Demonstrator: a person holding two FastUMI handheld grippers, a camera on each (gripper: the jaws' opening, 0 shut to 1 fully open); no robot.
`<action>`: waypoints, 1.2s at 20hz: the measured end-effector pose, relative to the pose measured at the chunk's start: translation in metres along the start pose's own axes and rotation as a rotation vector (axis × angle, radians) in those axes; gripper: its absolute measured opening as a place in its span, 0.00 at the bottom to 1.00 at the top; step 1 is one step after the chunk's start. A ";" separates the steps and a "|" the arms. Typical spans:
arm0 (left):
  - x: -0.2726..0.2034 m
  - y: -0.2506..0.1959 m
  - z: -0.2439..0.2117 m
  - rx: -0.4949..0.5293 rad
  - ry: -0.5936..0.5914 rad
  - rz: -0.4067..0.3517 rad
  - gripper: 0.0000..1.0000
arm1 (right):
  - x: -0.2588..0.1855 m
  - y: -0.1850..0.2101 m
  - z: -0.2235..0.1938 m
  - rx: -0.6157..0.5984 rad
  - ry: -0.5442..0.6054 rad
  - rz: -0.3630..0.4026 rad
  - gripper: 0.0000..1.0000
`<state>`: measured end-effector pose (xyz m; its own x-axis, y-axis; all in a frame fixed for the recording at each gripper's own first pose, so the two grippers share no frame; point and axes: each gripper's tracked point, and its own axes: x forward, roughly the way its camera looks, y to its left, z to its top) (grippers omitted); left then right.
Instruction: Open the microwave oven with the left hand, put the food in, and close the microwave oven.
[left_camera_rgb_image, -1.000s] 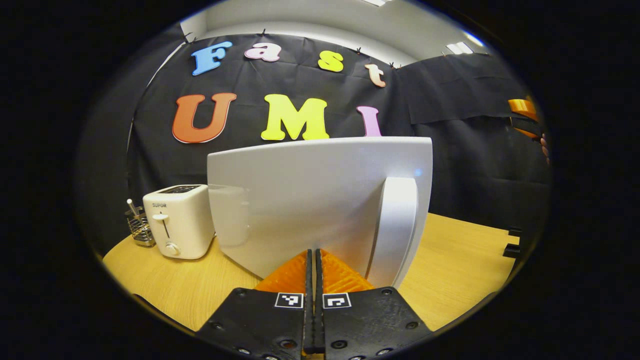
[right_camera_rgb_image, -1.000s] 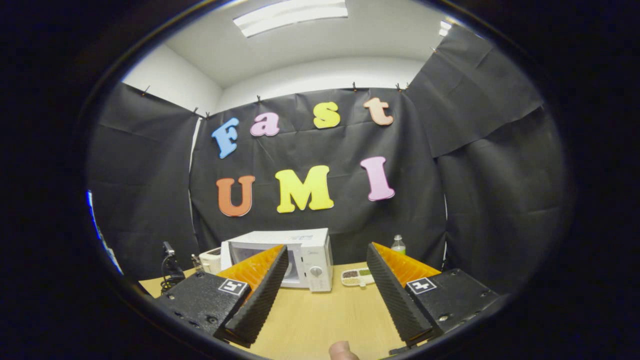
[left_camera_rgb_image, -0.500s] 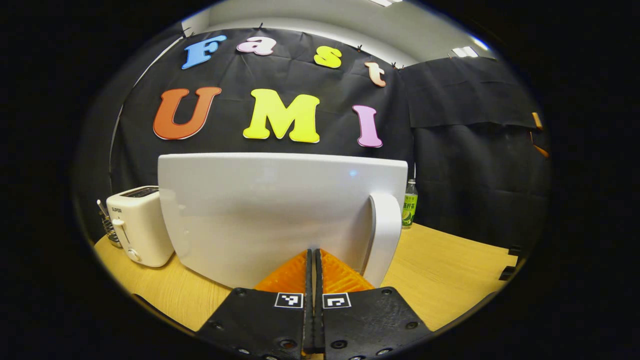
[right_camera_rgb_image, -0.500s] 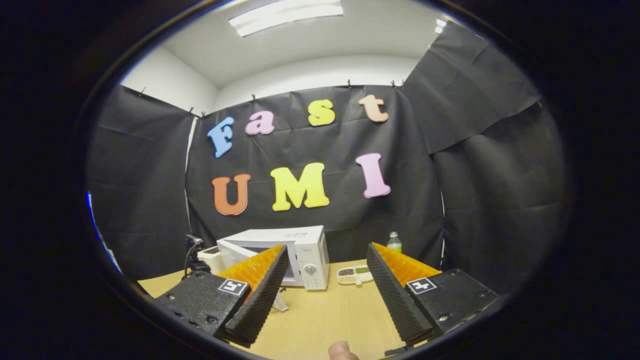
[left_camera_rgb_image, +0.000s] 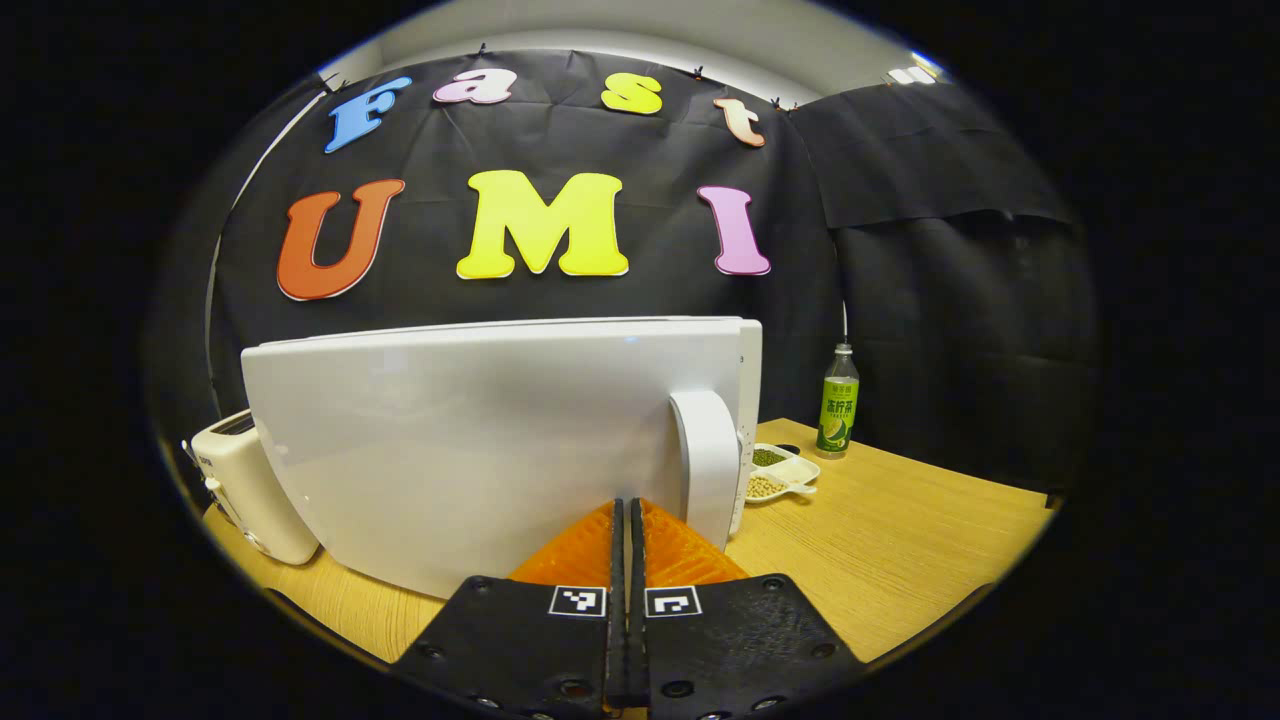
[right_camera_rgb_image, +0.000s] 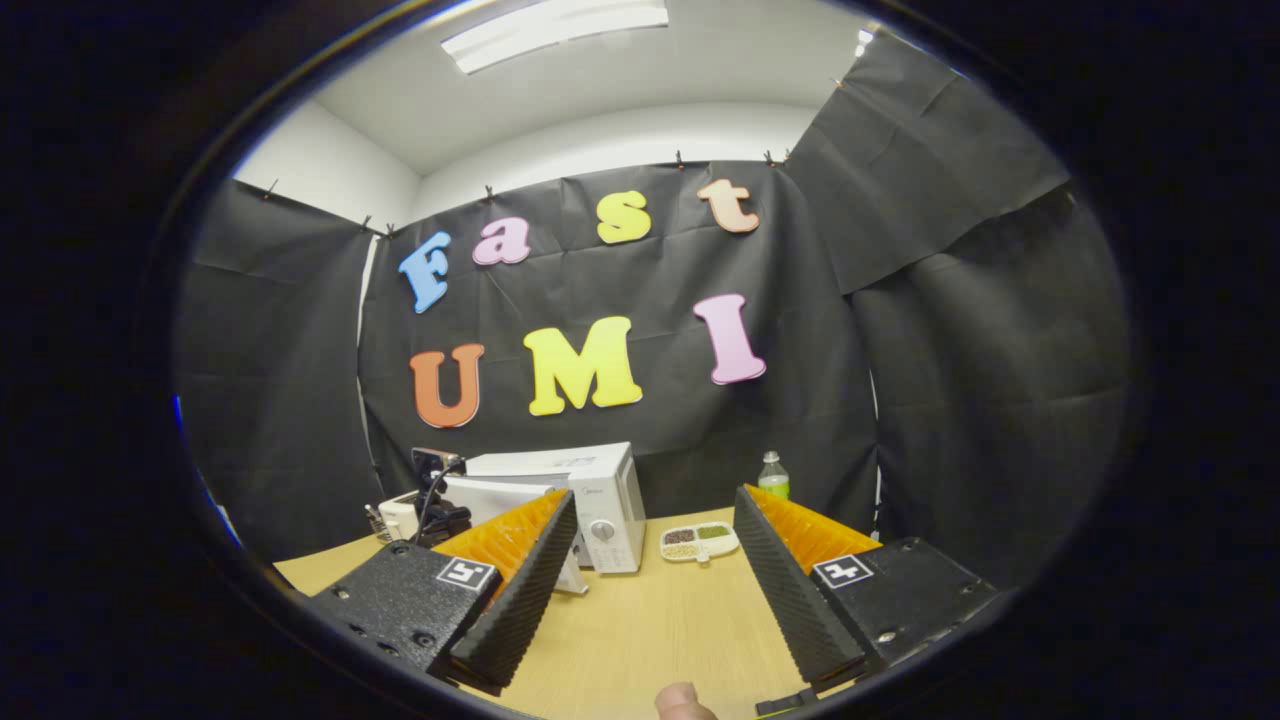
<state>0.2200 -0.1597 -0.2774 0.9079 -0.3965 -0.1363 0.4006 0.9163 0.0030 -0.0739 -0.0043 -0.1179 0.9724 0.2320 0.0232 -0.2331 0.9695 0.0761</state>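
Starting at the left gripper (left_camera_rgb_image: 627, 515): its jaws are pressed completely together with nothing pinched between them, and the tips sit right up against the lower front of the microwave door (left_camera_rgb_image: 480, 440), just left of the door's white handle (left_camera_rgb_image: 706, 465). I can't tell for sure whether the tips actually touch the door or just hover against it. The door stands swung partway out from the microwave (left_camera_rgb_image: 750, 400), whose body peeks out behind the handle edge.

In the left gripper view, the food tray (left_camera_rgb_image: 778, 472), a small white divided dish with greenish and pale bits in it, sits on the counter (left_camera_rgb_image: 900, 540) just right of the microwave, well off to the right of the jaws and beyond them. A green bottle (left_camera_rgb_image: 838, 412) stands behind the tray near the back wall. A white toaster (left_camera_rgb_image: 245, 480) is on the far left, beside the door's hinge side.

The right gripper (right_camera_rgb_image: 650, 545) has its jaws spread wide with nothing in them, held above the counter (right_camera_rgb_image: 640, 640) and well back from everything. Through the gap, the microwave (right_camera_rgb_image: 560, 500) is far ahead and slightly left, door ajar, with the food tray (right_camera_rgb_image: 698, 541) just right of it and the bottle (right_camera_rgb_image: 770, 475) behind. The left gripper (right_camera_rgb_image: 440, 500) shows at the door. A fingertip (right_camera_rgb_image: 684, 702) pokes in at the bottom edge.
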 end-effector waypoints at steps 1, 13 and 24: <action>0.007 0.000 0.000 -0.006 0.005 0.013 0.00 | 0.001 -0.004 -0.003 0.004 0.004 -0.003 0.91; 0.053 0.014 0.004 -0.014 0.035 0.130 0.00 | 0.015 -0.029 -0.029 0.054 0.060 -0.030 0.91; -0.040 0.012 0.021 -0.143 0.059 0.171 0.17 | 0.013 -0.007 -0.030 0.052 0.094 -0.008 1.00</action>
<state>0.1909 -0.1343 -0.2507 0.9506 -0.2344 -0.2037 0.2160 0.9704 -0.1084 -0.0597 -0.0056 -0.1481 0.9699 0.2329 -0.0710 -0.2228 0.9665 0.1278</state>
